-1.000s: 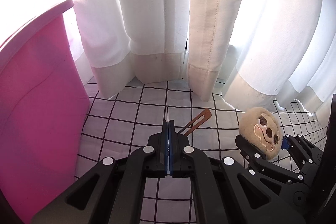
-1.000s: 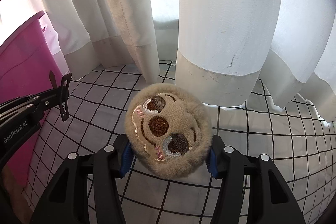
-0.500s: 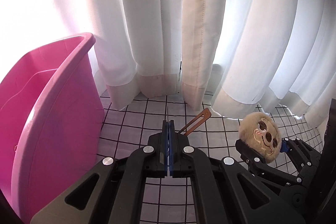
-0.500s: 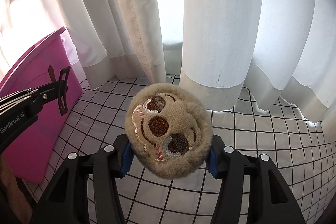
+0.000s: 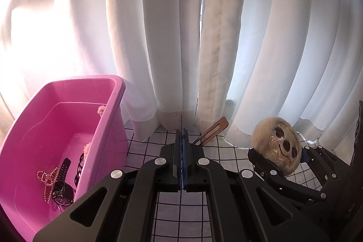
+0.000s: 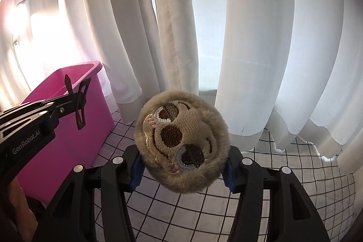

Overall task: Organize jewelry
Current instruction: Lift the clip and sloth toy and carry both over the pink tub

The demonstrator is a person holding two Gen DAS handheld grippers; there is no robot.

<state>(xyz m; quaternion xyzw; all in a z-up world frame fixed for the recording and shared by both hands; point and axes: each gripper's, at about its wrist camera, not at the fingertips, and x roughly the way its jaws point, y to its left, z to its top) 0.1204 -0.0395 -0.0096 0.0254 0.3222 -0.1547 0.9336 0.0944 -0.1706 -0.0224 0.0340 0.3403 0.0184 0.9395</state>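
My left gripper (image 5: 182,135) is shut on a thin brown hair clip (image 5: 213,130) that sticks out to its upper right; the clip also shows in the right wrist view (image 6: 80,103). My right gripper (image 6: 182,170) is shut on a round tan plush sloth face (image 6: 181,142), also seen at the right of the left wrist view (image 5: 278,146). A pink bin (image 5: 40,128) stands at the left, below my left gripper. Inside it lie a pink beaded clip (image 5: 48,180), a black watch (image 5: 62,187) and other pieces.
White curtains (image 5: 181,37) hang close behind both grippers. A white cloth with a black grid (image 6: 295,174) covers the surface. The pink bin's outer wall (image 6: 68,139) stands left of my right gripper.
Both grippers have risen, each holding its item. The bin's inside and its contents have come into the left wrist view.
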